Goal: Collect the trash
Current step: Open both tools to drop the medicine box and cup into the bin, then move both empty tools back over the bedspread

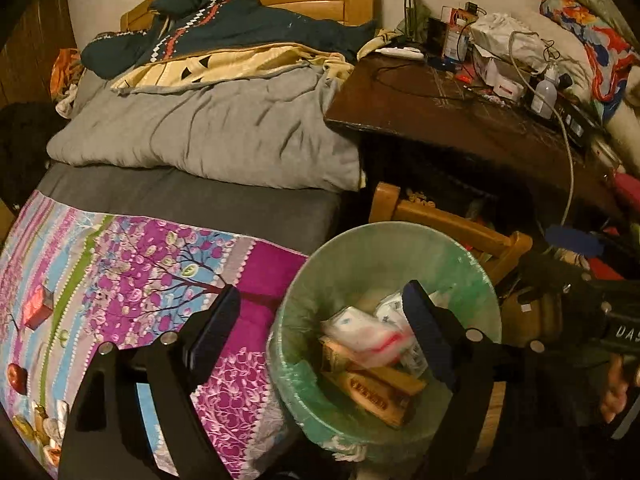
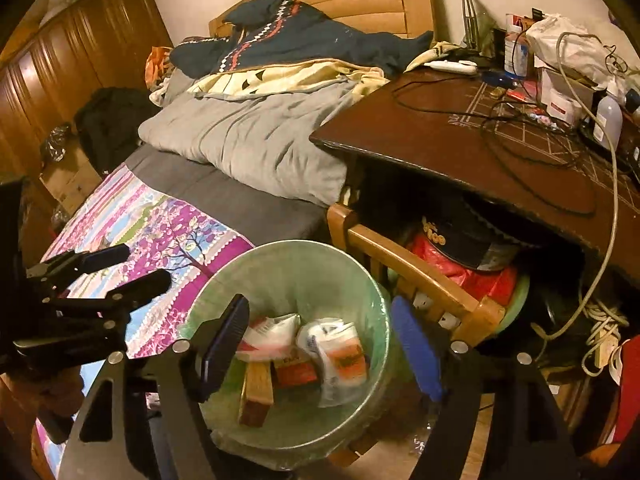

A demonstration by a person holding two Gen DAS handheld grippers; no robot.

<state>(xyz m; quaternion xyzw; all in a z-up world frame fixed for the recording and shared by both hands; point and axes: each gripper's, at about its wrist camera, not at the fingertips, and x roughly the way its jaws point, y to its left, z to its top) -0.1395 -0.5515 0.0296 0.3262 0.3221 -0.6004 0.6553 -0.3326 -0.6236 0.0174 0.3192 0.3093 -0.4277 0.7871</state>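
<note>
A round bin with a green liner (image 1: 360, 264) stands on the floor between the bed and a wooden chair. Inside lie white printed wrappers (image 1: 360, 332) and brown cardboard packs (image 1: 372, 392). My left gripper (image 1: 320, 328) hovers over the bin's left rim, jaws wide apart, nothing between the pads. The right wrist view shows the same bin (image 2: 288, 280) holding two white packets (image 2: 340, 356) and a brown pack (image 2: 256, 392). My right gripper (image 2: 320, 344) hangs over it, open and empty. The left gripper (image 2: 132, 268) shows at the left, also open.
A bed with a purple patterned sheet (image 1: 140, 264) and a grey duvet (image 1: 208, 132) lies to the left. A wooden chair (image 2: 420, 276) sits right of the bin under a dark desk (image 2: 460, 152) cluttered with cables, bottles and boxes. A hand (image 1: 616, 392) shows at the right edge.
</note>
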